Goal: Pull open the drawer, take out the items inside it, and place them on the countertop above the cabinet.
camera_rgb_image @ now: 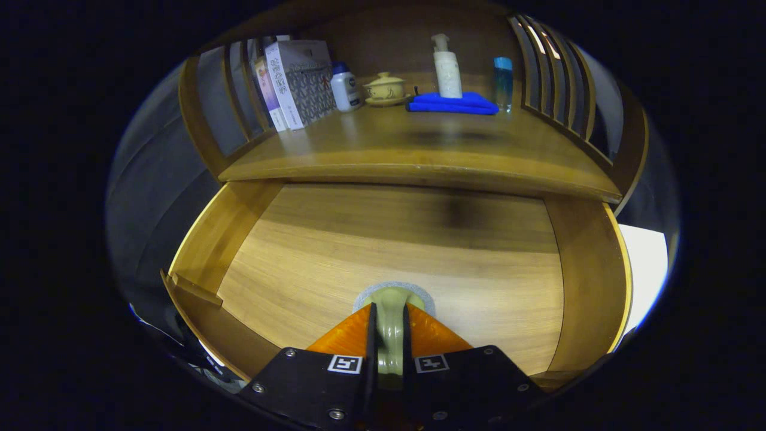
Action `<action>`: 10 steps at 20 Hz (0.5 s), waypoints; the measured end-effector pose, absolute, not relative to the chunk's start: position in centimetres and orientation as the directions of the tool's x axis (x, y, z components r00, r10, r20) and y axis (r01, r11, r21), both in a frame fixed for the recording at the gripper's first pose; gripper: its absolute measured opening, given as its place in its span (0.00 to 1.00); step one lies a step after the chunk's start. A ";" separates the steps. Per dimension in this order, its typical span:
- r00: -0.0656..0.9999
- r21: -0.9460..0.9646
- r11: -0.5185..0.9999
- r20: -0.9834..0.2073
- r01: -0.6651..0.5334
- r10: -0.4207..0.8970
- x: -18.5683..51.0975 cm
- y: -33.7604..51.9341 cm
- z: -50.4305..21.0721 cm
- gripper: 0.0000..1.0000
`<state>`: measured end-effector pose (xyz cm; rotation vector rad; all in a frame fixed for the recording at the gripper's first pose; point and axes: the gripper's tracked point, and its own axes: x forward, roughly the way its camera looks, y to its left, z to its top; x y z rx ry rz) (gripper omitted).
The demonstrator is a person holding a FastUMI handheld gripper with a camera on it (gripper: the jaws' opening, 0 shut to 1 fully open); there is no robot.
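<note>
My gripper (389,311) is shut on a pale green ceramic piece (390,338) with a grey round end; both fingers press its sides. I hold it above the floor of the open wooden drawer (395,251), near the drawer's front wall. No other item shows on the drawer floor. Beyond the drawer lies the wooden countertop (419,149) of the cabinet.
At the back of the countertop stand patterned boxes (299,81), a white bottle with a blue cap (345,88), a lidded ceramic bowl on a saucer (386,88), a pump bottle (447,69) on a folded blue cloth (453,103), and a blue bottle (503,81). Slatted wooden rails (553,78) flank both sides.
</note>
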<state>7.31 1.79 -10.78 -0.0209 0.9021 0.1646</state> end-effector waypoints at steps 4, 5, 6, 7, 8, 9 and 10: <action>0.686 0.041 0.986 -0.713 -0.159 0.141 8.1 1.9 -7.4 0.18; 0.706 0.041 0.986 -0.694 -0.162 0.145 8.4 2.0 -6.3 0.18; 0.723 0.041 0.986 -0.675 -0.162 0.147 8.6 2.1 -5.4 0.18; 0.739 0.043 0.986 -0.657 -0.164 0.151 8.8 2.2 -4.4 0.18; 0.752 0.046 0.985 -0.641 -0.165 0.156 9.0 2.3 -3.6 0.17; 0.762 0.049 0.985 -0.627 -0.165 0.159 9.3 2.4 -2.8 0.17; 0.769 0.053 0.985 -0.618 -0.165 0.163 9.5 2.5 -2.3 0.17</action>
